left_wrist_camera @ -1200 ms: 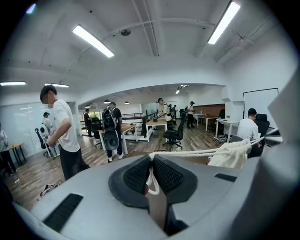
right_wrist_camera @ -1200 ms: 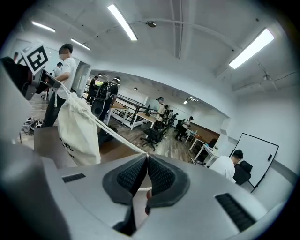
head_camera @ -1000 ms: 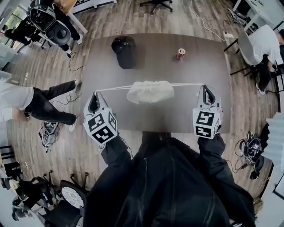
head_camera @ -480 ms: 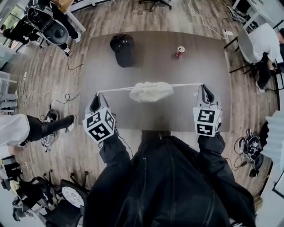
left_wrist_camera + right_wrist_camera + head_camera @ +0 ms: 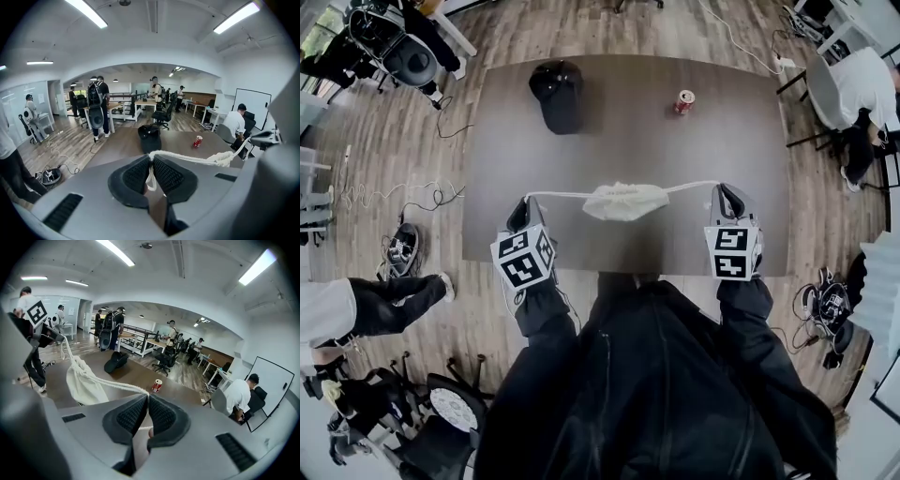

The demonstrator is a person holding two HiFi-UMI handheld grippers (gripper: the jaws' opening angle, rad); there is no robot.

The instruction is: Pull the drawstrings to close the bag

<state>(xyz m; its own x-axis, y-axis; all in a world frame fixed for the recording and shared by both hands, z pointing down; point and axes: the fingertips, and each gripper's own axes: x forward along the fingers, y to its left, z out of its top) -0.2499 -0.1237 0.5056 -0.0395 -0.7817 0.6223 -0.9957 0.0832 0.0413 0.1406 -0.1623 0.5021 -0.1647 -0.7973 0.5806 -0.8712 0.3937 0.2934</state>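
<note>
Two drawstrings run out of the white bag, one to each side, both nearly taut. The bag's mouth is bunched into tight gathers, and its body hangs from the cords above the near half of the counter; I cannot tell whether its bottom touches the surface.

To the bag's left, the left claw is clenched on the end of its cord, with the rope pinched between the ribbed pads and a short tail dangling below them. To the bag's right, the right claw grips the other cord in the same way, with its jaws pressed together on the rope.

The pull looks all but finished, since the neck seems cinched. The next move probably calls for a last firm outward tug to check the closure, then setting the bag down and letting go of both cords.

Compared with a second ago, both claws have come down and the bag has sunk with them, so it looks smaller and flatter. The cords now sag slightly toward it.

Beyond the bag, a black cap and a red can sit at the far side.
</note>
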